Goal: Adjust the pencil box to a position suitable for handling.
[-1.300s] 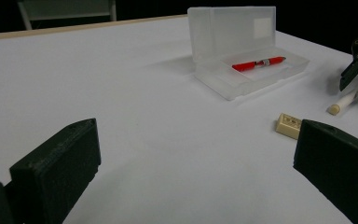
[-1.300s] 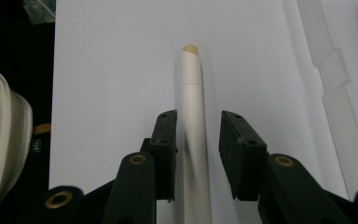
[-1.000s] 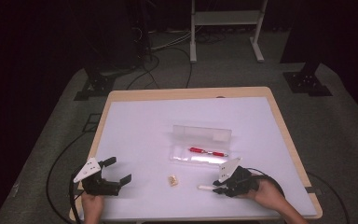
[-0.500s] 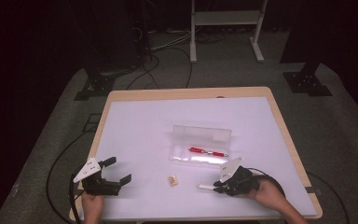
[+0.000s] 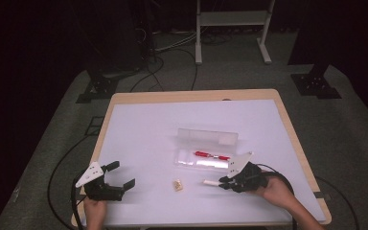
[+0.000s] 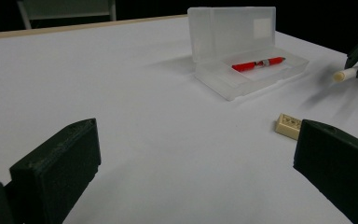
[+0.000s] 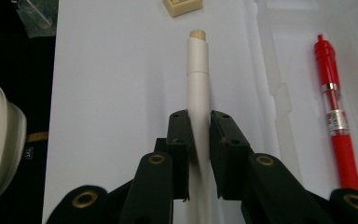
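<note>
On the near half of the white table (image 5: 143, 134), right of centre, the clear pencil case (image 5: 205, 152) lies open with its lid standing on the far side and a red pen (image 5: 212, 155) in its tray. Your right gripper (image 5: 226, 182) sits just near of the case's right end, jaws clamped on a white pen (image 5: 211, 182). That pen's long axis runs left to right across the table, its tan tip pointing left, roughly parallel to the tray. So the tray lies just beyond the pen, on its far side, and your right hand is much the nearer one to it; I judge a short carry away from you would bring the pen over the opening. A small tan eraser (image 5: 177, 184) rests left of the pen tip, apart from it. Your left gripper (image 5: 120, 176) waits at the near left corner, jaws wide apart and holding nothing. Against the earlier frames almost nothing differs: both grippers, the case and the eraser sit where they were.
</note>
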A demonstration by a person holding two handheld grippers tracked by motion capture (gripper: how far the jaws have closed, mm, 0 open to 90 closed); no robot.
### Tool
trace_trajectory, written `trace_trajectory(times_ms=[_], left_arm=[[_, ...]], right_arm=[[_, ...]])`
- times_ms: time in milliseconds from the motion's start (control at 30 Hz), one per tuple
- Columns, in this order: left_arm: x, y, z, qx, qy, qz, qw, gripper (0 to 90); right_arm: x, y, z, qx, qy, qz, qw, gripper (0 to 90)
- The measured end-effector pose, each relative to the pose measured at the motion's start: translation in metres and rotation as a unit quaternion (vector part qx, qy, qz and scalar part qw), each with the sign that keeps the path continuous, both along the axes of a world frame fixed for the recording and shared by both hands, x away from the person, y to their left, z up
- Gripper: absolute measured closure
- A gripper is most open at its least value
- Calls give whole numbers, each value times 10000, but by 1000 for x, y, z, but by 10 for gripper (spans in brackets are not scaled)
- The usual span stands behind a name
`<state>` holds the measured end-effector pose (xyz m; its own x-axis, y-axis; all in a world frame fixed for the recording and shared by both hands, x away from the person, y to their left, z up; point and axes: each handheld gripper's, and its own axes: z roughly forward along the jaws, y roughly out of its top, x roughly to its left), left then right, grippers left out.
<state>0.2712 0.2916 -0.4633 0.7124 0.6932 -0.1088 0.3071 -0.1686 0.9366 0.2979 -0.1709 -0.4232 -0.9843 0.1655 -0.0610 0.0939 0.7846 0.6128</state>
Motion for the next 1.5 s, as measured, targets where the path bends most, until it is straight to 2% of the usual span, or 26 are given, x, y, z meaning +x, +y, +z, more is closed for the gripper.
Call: trace_trajectory(times_ms=[300,700,1167,1500], left_arm=[[0,0,0,-11,-10,7,10000,0],[0,0,0,-20,-1,8,10000,0],[0,0,0,-16,4,2,10000,0],[0,0,0,-13,5,-3,10000,0]], right_arm=[[7,6,24,57,-188,27,9998,774],[26,12,44,147,-184,31,9997,774],[45,20,53,103,-228,-16,9997,774],[58,23,46,100,-156,-86,9998,774]])
